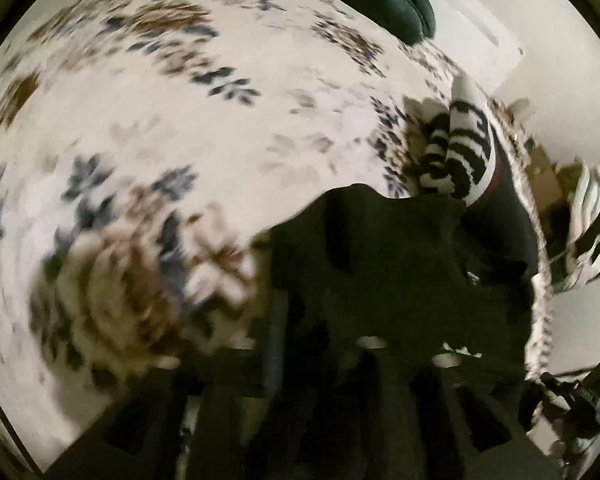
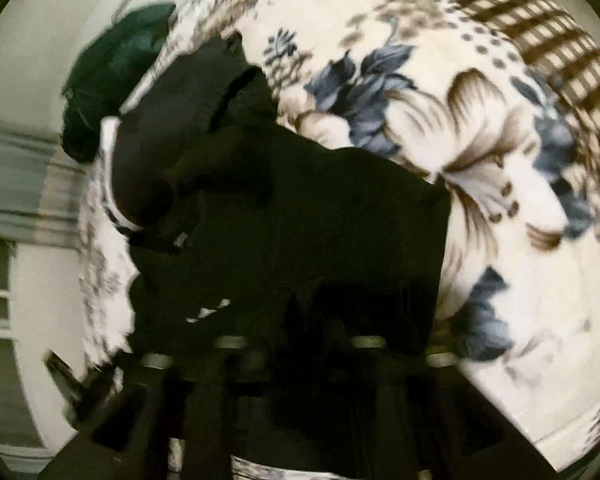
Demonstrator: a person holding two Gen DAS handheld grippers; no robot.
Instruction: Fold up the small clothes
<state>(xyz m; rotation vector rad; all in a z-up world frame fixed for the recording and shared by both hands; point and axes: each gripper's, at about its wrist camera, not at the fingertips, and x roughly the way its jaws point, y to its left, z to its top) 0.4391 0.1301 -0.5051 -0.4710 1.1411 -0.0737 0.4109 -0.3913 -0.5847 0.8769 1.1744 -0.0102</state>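
Left wrist view showed the left hand-held gripper (image 1: 380, 320) buried in a black garment (image 1: 400, 248) on the floral bedspread (image 1: 220, 140); right hand-held gripper (image 2: 300, 320) likewise; I cannot tell either grip.

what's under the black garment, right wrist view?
The black garment lies on the floral bedspread, which shows around it. It also covers the right gripper, so the fingers and their grip are hidden.

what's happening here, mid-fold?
A person with two handheld grippers is handling a black garment on a floral bedspread. The dark cloth covers both sets of fingertips, so neither grip can be confirmed. Both views are motion-blurred. Striped socks lie farther off, and a dark green item sits near the bed edge.
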